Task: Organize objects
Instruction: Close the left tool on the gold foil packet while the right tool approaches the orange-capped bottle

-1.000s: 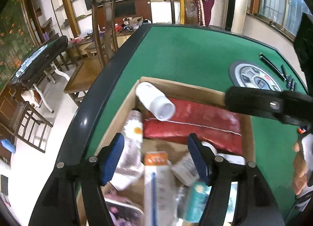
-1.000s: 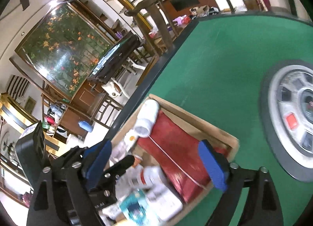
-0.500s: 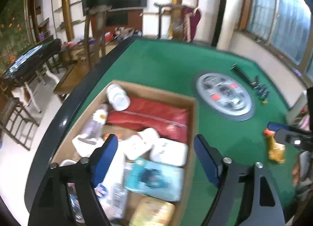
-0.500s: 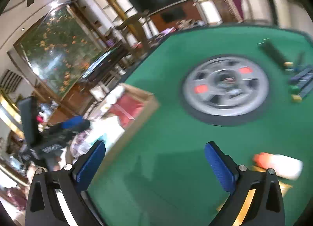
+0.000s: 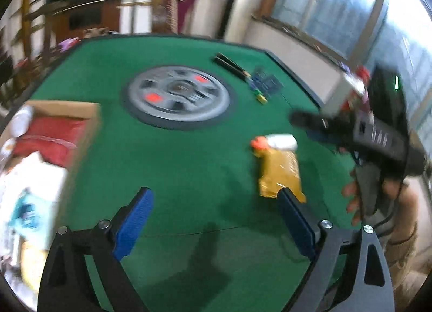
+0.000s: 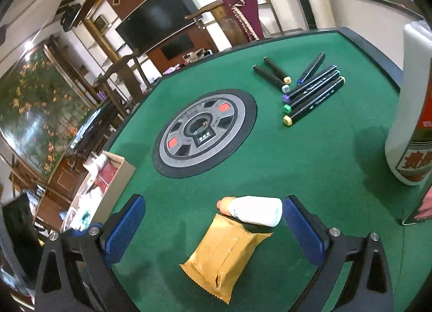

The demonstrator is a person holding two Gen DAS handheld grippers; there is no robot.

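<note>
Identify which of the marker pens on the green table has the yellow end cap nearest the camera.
The marker with the yellow cap at the near edge of the fanned group, beside the green-capped marker; the purple-capped marker lies beyond.

Left wrist view heavily motion-blurred, worst at left edge over cardboard box [image 5: 64, 134]. Right wrist view sharp. Daylight glare from windows [image 5: 337, 9] upper right. Soft shadows on green table [image 6: 324, 155]. Strong fisheye bending, dark vignette corners.
</note>
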